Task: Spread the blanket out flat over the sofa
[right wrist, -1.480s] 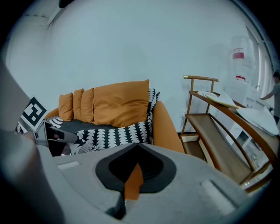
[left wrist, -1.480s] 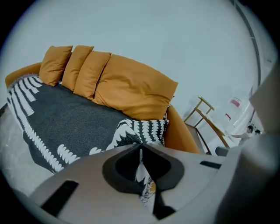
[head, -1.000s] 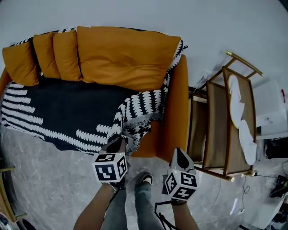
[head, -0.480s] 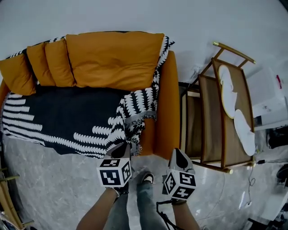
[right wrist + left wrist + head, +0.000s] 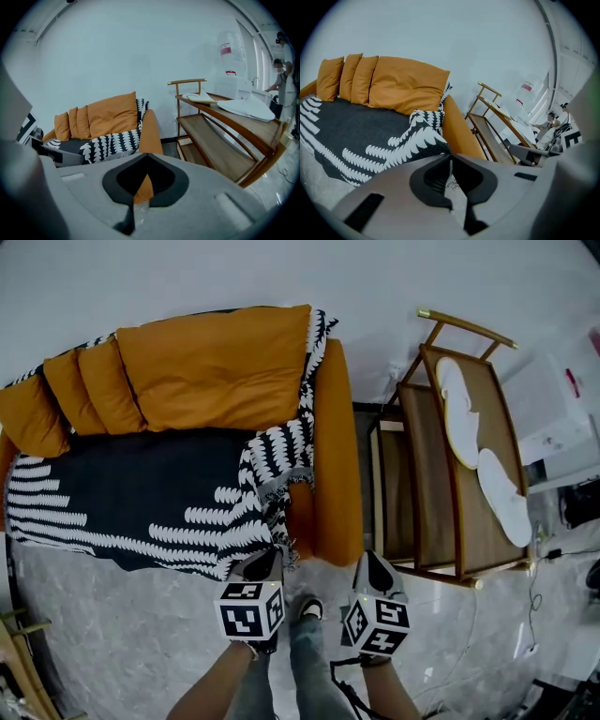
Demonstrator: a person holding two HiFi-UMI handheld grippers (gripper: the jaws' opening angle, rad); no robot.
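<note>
A black blanket with white leaf stripes (image 5: 141, 484) covers the seat of an orange sofa (image 5: 333, 456). Its right end is bunched in folds against the sofa's arm, and its fringed corner hangs over the front. My left gripper (image 5: 263, 561) is at that corner, shut on the blanket's edge. In the left gripper view the blanket (image 5: 417, 140) rises in a hump up to the closed jaw tips of the left gripper (image 5: 450, 157). My right gripper (image 5: 372, 562) hangs in front of the sofa's arm, shut and holding nothing. The sofa's arm shows beyond the right gripper (image 5: 147, 157).
Several orange cushions (image 5: 216, 367) lean along the sofa's back. A wooden rack (image 5: 450, 484) with white items on its top stands right of the sofa. Cables (image 5: 450, 652) lie on the marble floor. The holder's shoe (image 5: 306, 610) is between the grippers. A person (image 5: 281, 84) stands far right.
Both grippers have moved right along the sofa's front toward its arm. The blanket's bunched right corner has come along with the left gripper.
</note>
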